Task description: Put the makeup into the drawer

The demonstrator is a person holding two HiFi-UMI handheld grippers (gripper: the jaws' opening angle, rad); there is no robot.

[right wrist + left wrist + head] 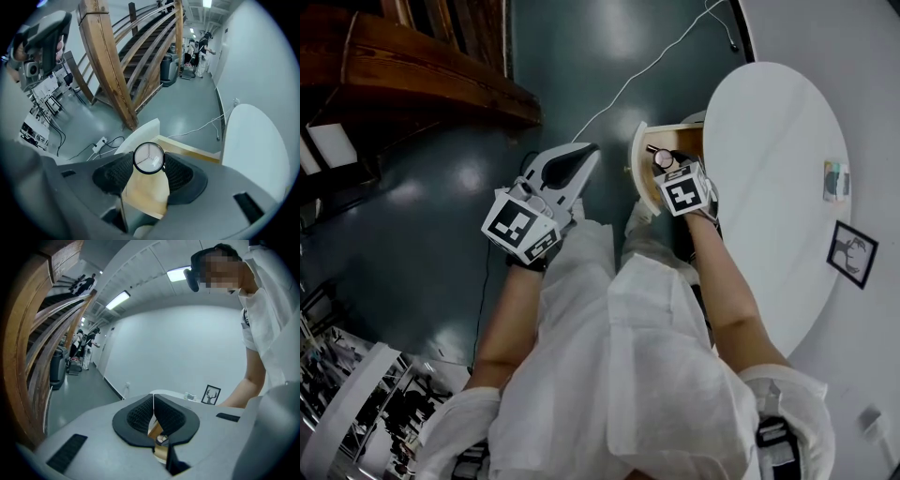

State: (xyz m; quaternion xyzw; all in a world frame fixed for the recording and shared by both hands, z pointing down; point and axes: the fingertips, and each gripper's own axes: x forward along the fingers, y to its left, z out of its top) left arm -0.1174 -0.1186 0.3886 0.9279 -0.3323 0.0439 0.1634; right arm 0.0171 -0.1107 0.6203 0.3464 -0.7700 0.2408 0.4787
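The right tool [664, 161] is clamped on what looks like a round makeup compact [148, 158], poised over the open drawer [190, 149]. The left tool [153, 401] hangs closed, empty. Next move: lower and release inside.

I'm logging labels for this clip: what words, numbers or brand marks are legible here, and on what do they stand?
No legible text anywhere.
Marker cubes, left and right: black-and-white square patterns only, no letters.
Framed picture: a stag's head, no words.
Small coloured item on the white table: too small and blurred to read.
Round makeup case in the right tongs: plain lid, no print seen.
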